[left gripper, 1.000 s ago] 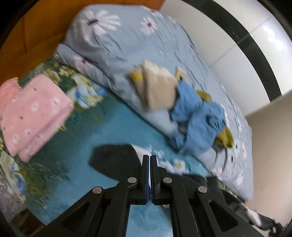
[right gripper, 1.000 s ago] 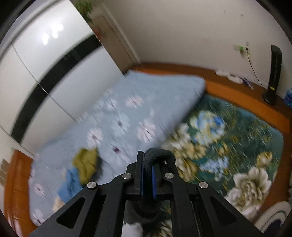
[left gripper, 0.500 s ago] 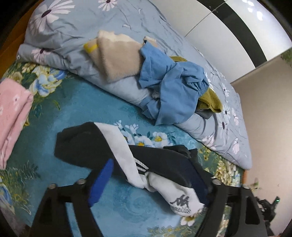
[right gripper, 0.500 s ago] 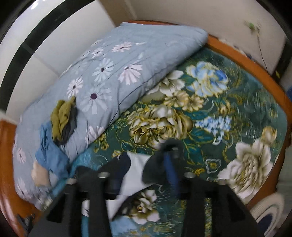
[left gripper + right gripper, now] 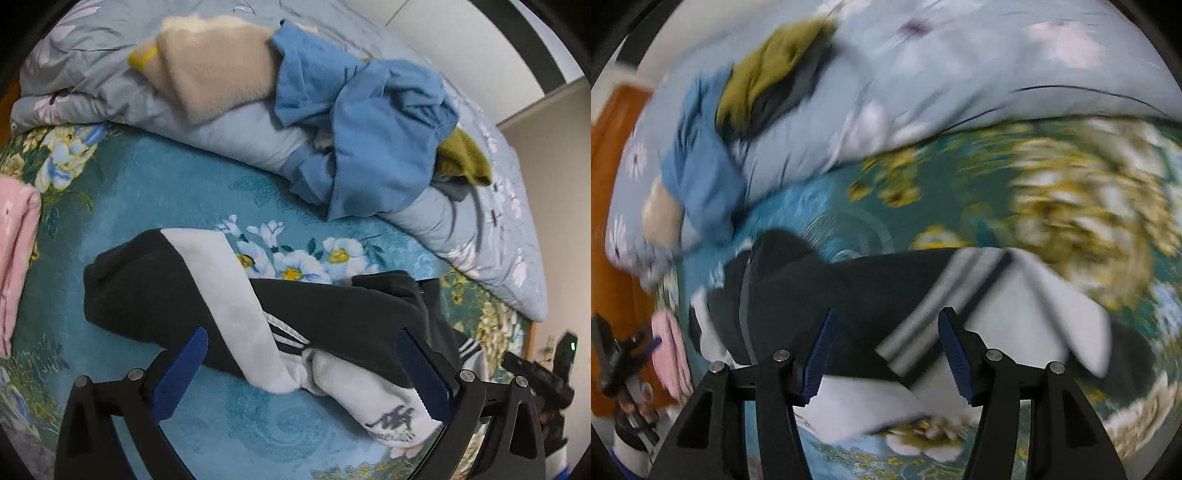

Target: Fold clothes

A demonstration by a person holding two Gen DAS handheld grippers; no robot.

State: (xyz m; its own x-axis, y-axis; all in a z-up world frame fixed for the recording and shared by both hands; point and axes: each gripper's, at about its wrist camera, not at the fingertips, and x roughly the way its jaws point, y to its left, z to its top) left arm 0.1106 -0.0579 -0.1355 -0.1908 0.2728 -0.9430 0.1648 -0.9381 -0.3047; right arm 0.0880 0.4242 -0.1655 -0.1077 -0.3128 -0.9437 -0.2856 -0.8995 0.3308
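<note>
A black and white jacket (image 5: 325,314) lies crumpled on the teal floral bedspread (image 5: 177,192). It also shows in the right wrist view (image 5: 857,291), blurred. My left gripper (image 5: 299,365) is open, low over the jacket's white sleeve, holding nothing. My right gripper (image 5: 884,347) is open just above the jacket's striped part, holding nothing. A pile of unfolded clothes sits on the rolled quilt behind: a beige fleece (image 5: 214,70), a blue garment (image 5: 365,122) and an olive one (image 5: 461,158).
A folded pink garment (image 5: 14,254) lies at the left of the bed. The grey floral quilt (image 5: 495,236) runs along the far side. The orange bed frame (image 5: 609,155) shows at the left of the right wrist view. White wardrobe doors stand behind.
Both grippers opened and let go of the black and white jacket, which now lies on the bedspread. Both cameras dropped closer to it; the right one is still moving.
</note>
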